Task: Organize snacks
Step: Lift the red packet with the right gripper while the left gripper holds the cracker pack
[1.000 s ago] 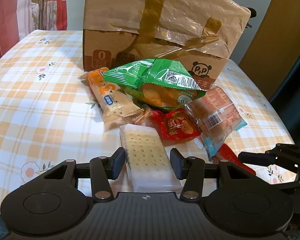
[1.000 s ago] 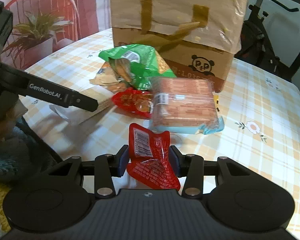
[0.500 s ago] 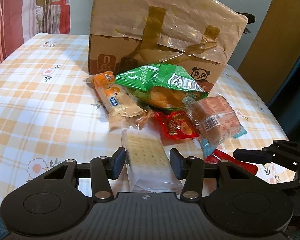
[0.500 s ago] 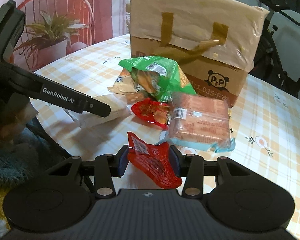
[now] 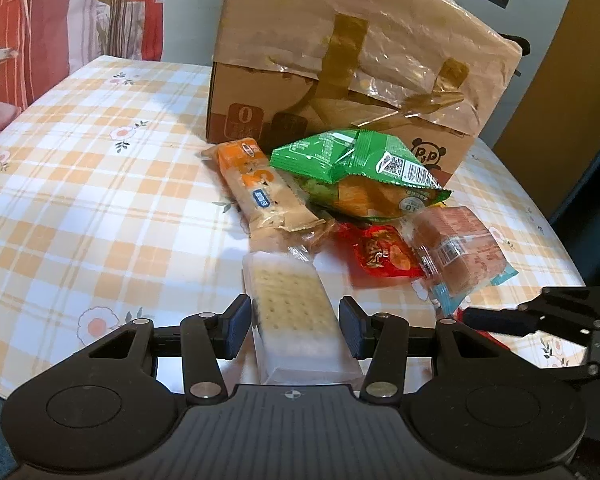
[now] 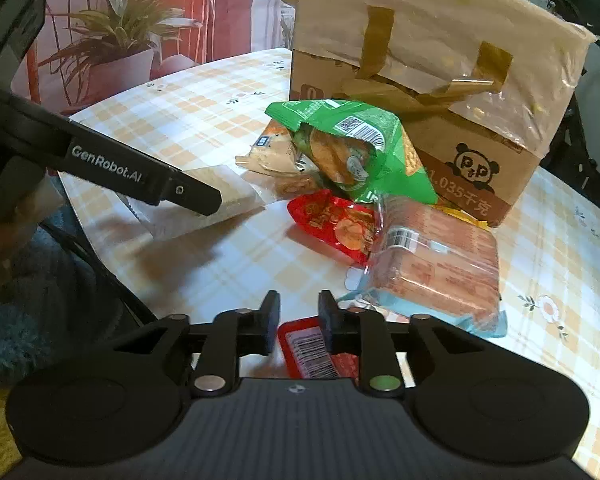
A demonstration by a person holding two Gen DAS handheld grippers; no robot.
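Note:
My left gripper [image 5: 294,320] is shut on a clear pack of pale crackers [image 5: 296,312], which lies lengthwise between the pads at the table's near edge. My right gripper [image 6: 299,316] is closing, its jaws down to a narrow gap with only tablecloth between the tips. A flat red packet with a barcode [image 6: 312,348] lies low beneath the right fingers and runs under the right one. The snack pile holds a green chip bag [image 6: 356,152], an orange biscuit pack [image 5: 260,192], a red snack bag [image 6: 336,224] and a wafer pack [image 6: 436,268].
A taped cardboard box [image 5: 340,60] stands behind the pile. The checked tablecloth [image 5: 80,200] spreads out to the left. The left gripper's finger [image 6: 172,188] crosses the right wrist view. A potted plant [image 6: 112,40] and a red chair stand beyond the table.
The right jaws have closed together. The red packet that stood upright between them now lies low beneath them. The left gripper keeps the crackers and has barely moved.

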